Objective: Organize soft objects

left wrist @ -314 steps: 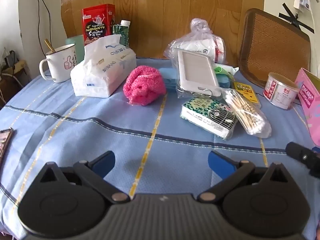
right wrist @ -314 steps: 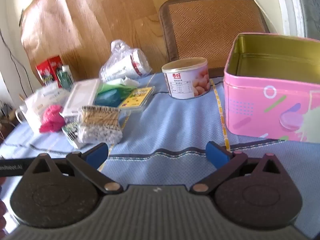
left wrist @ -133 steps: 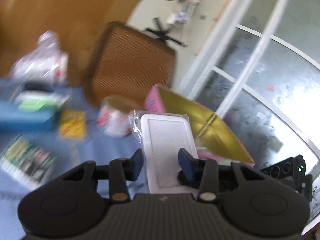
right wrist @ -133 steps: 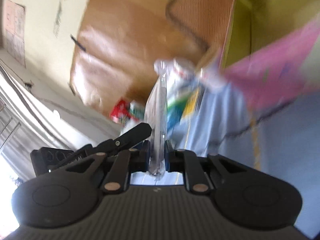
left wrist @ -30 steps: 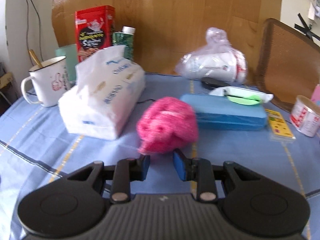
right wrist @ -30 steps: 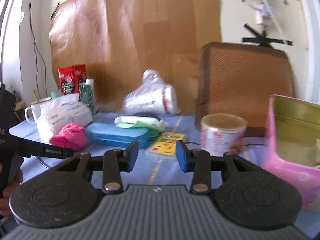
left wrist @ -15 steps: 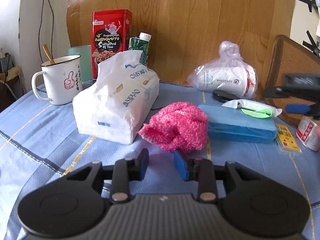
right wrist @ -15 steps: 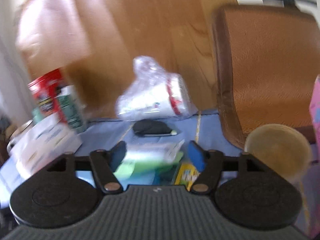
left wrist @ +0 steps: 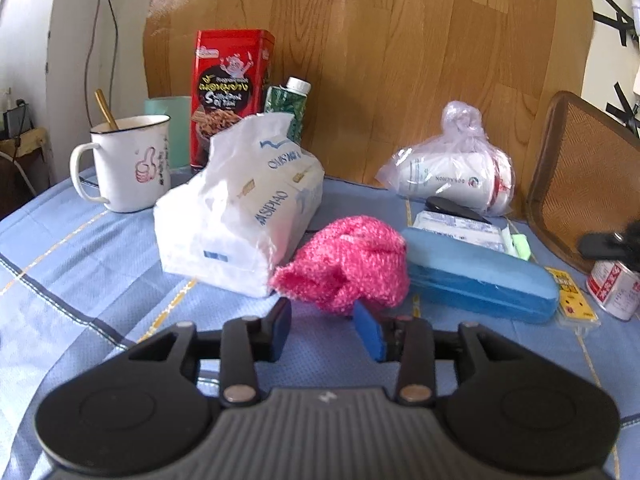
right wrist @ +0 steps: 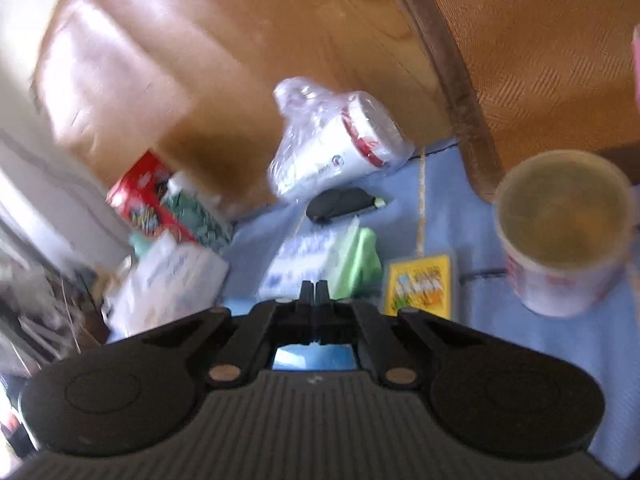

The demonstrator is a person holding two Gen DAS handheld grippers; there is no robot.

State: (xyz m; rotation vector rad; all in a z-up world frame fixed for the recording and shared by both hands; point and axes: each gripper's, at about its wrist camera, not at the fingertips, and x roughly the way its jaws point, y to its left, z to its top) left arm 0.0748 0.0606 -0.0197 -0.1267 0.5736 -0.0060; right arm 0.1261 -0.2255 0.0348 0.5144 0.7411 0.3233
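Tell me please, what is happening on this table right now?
A person is tidying soft things with two tools. The left hand-held gripper is open, low over the blue cloth, just in front of the pink fluffy cloth, which lies beside the tissue pack. It has not grasped it yet. The right hand-held gripper has its fingers together at the wet wipes pack; the blur hides whether it grips it.

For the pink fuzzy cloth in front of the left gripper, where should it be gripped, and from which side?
Grip the pink cloth across its bunched near lobe, coming straight in from the front. The left gripper is open and aligned there; the tissue pack and blue case crowd its flanks.
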